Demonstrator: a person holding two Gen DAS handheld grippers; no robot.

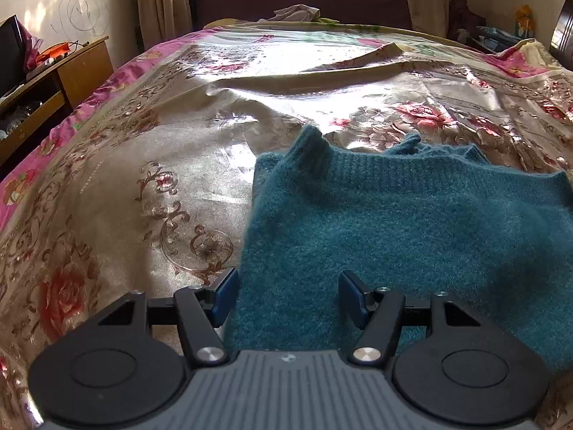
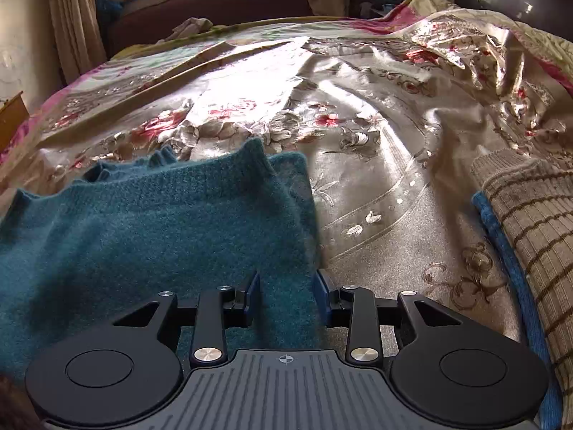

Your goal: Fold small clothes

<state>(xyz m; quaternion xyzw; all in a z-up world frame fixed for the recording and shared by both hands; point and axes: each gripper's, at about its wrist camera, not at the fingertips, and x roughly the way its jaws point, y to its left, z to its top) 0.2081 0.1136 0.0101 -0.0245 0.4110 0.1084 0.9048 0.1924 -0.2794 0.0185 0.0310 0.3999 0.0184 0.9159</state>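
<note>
Sweater (image 1: 412, 236): teal knit, lying flat on the bed, already folded in part; a ribbed cuff (image 1: 315, 150) lies across its far left corner as seen from the left wrist view.
Sweater, right view (image 2: 150, 229): fills the lower left; its right edge runs down to the right tongs, with a second teal layer showing beside that edge.
Bed (image 1: 143, 165): covered by a shiny cream spread with red flowers and scrollwork, pink border at the sides, wrinkled toward the far end.
Left tongs (image 1: 288, 295): about half wide, blue pads apart; the sweater's near left edge lies between them, the left pad just outside the knit, the pads not seen pressing on it.
Right tongs (image 2: 287, 295): narrow, blue pads set on either side of the sweater's near right edge; a strip of knit fills the gap, but I cannot tell whether the pads pinch it.
Striped cloth (image 2: 530, 215): beige knit with brown stripes, at the right edge of the right view, lying over a blue cloth (image 2: 501, 251), well apart from the sweater.
Pale cloth (image 1: 293, 12): crumpled at the far end of the bed.
Cabinet (image 1: 53, 82): wooden, left of the bed, cluttered on top.
Curtains (image 1: 161, 3): beige, by the far wall.
</note>
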